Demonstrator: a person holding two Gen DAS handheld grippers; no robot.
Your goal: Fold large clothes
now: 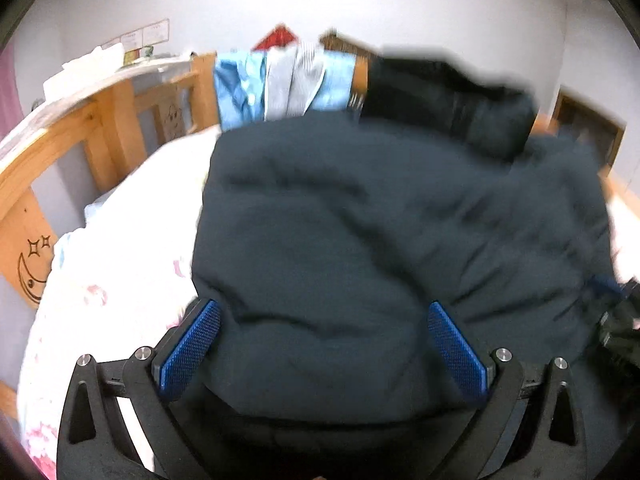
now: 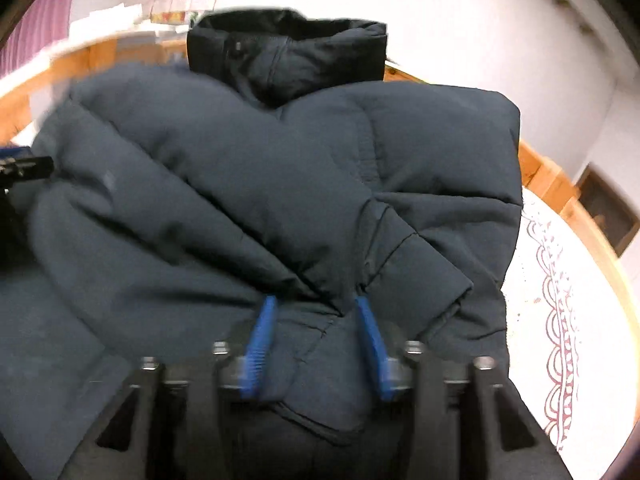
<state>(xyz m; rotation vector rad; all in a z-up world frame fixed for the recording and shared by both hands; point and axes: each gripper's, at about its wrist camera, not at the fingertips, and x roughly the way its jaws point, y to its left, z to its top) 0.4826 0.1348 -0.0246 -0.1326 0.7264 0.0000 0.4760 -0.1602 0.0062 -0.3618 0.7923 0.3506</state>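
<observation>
- Hovering over the near edge of the dark padded jacket [image 1: 360, 240], the left gripper [image 1: 324, 344] has its blue pads spread as wide as they go, with jacket fabric bulging between them but neither pad pressing on it; it holds nothing.
- Beside it, the right gripper [image 2: 316, 344] sits low on the same jacket [image 2: 280, 184], jaws part open. A ridge of cloth rises between the pads, yet they look clear of it, so I judge no grip there either.
- Just beyond the right gripper a sleeve cuff [image 2: 416, 276] lies folded in across the jacket's body, and the collar [image 2: 288, 52] stands at the far end.
- The jacket lies spread on a patterned bedsheet [image 2: 560, 300] inside a wooden bed frame [image 1: 108, 120]; light blue shirts [image 1: 276, 84] hang over the far rail.
- Both sleeves seem tucked in already, so the step in hand is probably taking the near hem to fold it toward the collar.
- To do that well, each gripper should bite deep enough to catch all the padded layers, well apart from the other along the hem, and lift evenly so the tucked sleeve does not slide out.
- The puffy filling will spring back; pressing the fold flat should help.
</observation>
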